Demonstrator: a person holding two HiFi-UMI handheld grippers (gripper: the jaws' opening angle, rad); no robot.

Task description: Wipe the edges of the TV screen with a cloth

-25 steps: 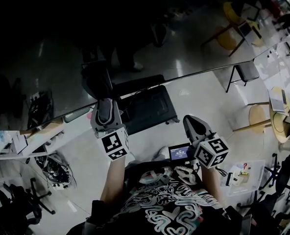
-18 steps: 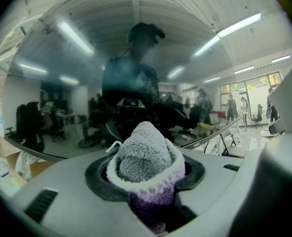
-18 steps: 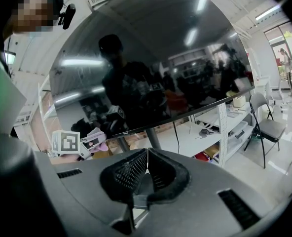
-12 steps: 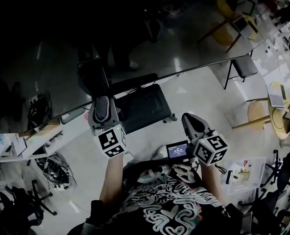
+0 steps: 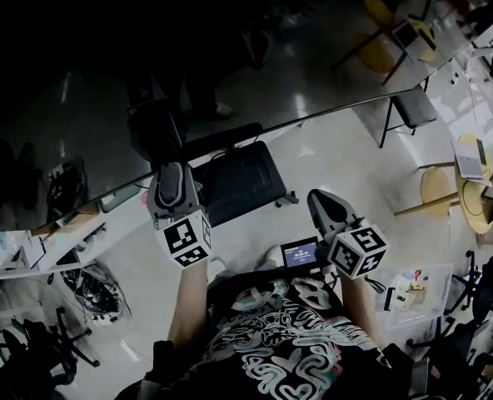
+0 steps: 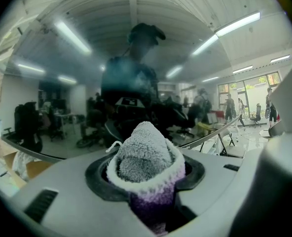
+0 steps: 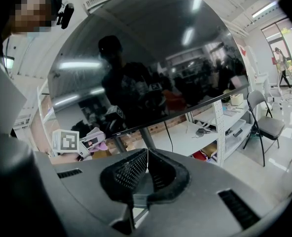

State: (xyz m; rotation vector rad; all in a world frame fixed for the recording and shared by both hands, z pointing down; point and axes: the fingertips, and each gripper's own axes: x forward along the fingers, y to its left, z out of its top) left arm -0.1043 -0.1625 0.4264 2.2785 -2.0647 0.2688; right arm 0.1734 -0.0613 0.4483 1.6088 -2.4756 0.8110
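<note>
While L gripper (image 5: 170,186) is clamping the grey-purple cloth (image 6: 145,157) near the TV screen (image 5: 105,115) bottom edge, R gripper (image 5: 326,209) is sitting clenched, empty, apart from it.

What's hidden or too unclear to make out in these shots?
- Head view: the top and left side of the TV vanish in darkness.
- Left gripper view: the lower end of the cloth is buried between the jaws; whether it touches the screen is unclear.
- Head view: the small display by the right gripper is too small to read.
</note>
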